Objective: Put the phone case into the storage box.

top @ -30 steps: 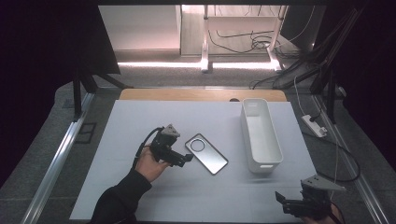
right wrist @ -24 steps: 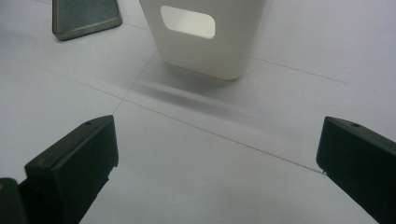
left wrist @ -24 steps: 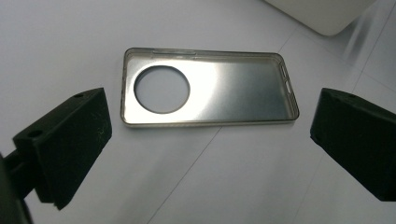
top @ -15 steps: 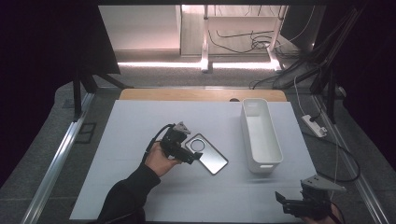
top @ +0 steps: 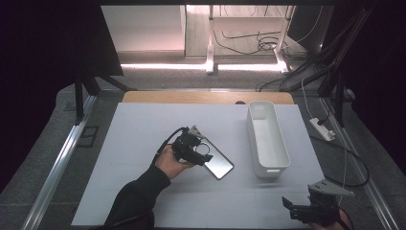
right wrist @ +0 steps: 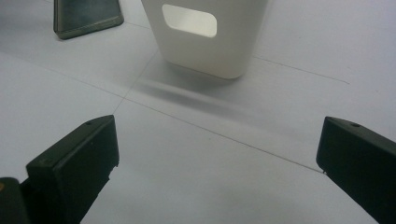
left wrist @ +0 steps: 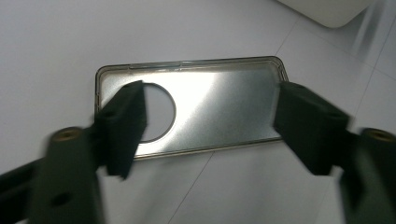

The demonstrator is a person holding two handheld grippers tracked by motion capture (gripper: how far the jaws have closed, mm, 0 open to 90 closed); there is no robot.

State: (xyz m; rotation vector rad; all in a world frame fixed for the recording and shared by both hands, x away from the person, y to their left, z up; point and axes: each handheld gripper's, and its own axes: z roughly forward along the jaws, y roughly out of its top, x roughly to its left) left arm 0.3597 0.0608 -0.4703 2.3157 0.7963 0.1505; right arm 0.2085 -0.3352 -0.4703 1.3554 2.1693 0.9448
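My left gripper (top: 195, 149) had moved right across the white worktop (top: 143, 129) since a second before and hung over the near-left end of the phone case (top: 216, 162), its jaws spread wide. In the left gripper view the clear case (left wrist: 219, 107) lay flat between them, untouched, its round camera hole beside one jaw. The case had not shifted, just left of the white bin (top: 266, 139). My right gripper (top: 311, 211) stayed at the near right corner, jaws apart, facing the bin (right wrist: 205, 32).
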